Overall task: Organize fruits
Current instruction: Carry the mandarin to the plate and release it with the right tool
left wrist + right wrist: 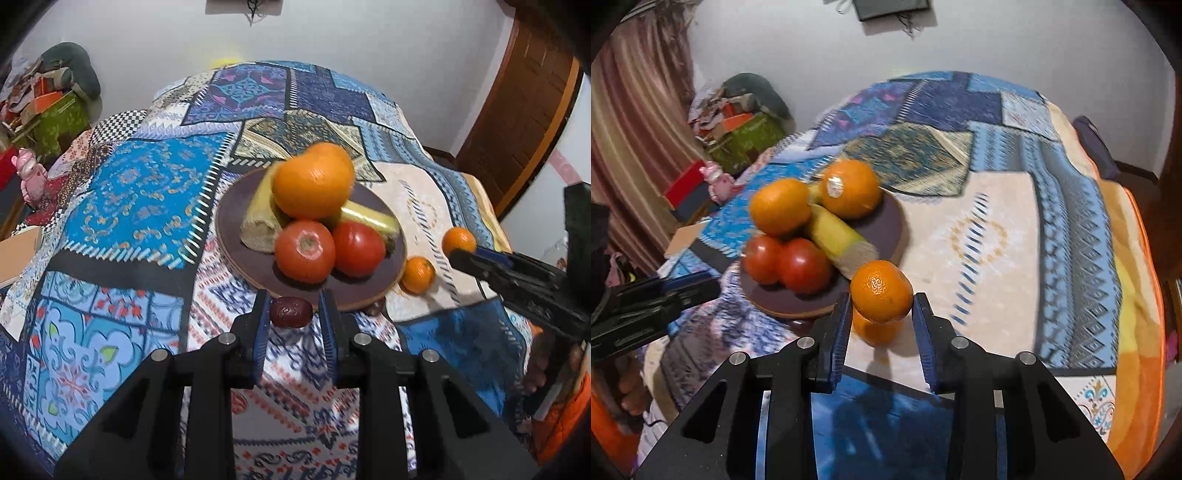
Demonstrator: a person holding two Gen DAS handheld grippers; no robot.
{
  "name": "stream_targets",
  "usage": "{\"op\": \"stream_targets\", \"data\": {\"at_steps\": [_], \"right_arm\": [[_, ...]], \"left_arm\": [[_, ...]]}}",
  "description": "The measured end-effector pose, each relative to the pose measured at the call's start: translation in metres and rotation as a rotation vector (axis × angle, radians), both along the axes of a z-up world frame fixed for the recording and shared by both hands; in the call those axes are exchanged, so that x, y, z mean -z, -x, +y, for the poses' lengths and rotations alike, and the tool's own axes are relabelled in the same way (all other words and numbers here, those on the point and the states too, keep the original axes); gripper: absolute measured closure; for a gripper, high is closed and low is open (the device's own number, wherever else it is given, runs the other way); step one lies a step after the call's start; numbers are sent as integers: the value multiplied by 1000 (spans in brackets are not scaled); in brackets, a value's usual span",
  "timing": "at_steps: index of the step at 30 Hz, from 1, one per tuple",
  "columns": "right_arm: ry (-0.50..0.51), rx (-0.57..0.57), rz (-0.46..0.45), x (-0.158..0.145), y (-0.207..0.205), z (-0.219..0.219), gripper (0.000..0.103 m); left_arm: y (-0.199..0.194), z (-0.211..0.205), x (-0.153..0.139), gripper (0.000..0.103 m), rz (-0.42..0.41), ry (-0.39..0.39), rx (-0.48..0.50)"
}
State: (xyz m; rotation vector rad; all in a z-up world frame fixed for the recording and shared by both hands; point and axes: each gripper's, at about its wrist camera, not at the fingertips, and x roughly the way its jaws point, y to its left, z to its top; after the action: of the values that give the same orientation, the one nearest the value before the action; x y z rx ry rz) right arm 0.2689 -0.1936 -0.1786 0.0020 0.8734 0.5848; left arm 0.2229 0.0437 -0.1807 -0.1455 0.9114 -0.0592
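**a:** where are your tongs right now?

**b:** my left tongs [294,295] sit low over the blue patchwork-patterned blanket [140,206], just short of the round dark brown plate with a pale wooden rim [229,236]. a small wrinkled dark red date [290,312] lies between the fingers. the left pad touches it and a sliver of cloth shows at the right pad, so they stand spread around it, not squeezing.

**a:** and the other pair?

**b:** my right tongs [882,295] are pinching a small round orange mandarin [881,291], with both blue pads against its sides. a second small mandarin [875,328] shows just under it, blurred and half hidden. from the left camera that second mandarin [418,275] lies on the cream patch of the blanket beside the plate rim. the pinched one [459,240] sits a little further out, at the tip of my right tongs [458,256].

**a:** what is on the plate?

**b:** it is piled up. two large round oranges [779,206] [851,188] are at the back, one with a pale sticker. a yellow banana [838,236] with a dull greyish end lies between them, and two shiny red tomatoes [762,258] [803,269] touch each other at the front. the left camera shows only one orange [312,184] clearly, resting on top of the banana [258,221].

**a:** do the two tongs touch?

**b:** no, they are well apart. my left tongs [701,286] come in from the far side of the plate [886,225].
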Motion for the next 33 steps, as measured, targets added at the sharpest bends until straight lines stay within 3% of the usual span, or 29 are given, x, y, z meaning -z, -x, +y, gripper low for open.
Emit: {"op": "stream_targets", "data": {"at_steps": [10, 19, 25, 28, 30, 33], "right_arm": [[35, -63, 12, 13, -7, 39, 72], [50, -72, 34, 21, -12, 47, 72], [55, -75, 44, 22, -11, 48, 71], [49, -71, 46, 20, -11, 45, 71], [44, -70, 44, 18, -10, 42, 71], [52, -60, 28, 14, -7, 35, 71]], "left_arm": [[-30, 22, 10, 77, 14, -3, -70], [-45, 25, 16, 77, 12, -9, -55], [-48, 31, 23, 75, 41, 27, -74], [-43, 32, 20, 68, 25, 22, -80], [-38, 30, 16, 57, 6, 10, -78], [-30, 27, 9, 55, -17, -5, -72]]}}
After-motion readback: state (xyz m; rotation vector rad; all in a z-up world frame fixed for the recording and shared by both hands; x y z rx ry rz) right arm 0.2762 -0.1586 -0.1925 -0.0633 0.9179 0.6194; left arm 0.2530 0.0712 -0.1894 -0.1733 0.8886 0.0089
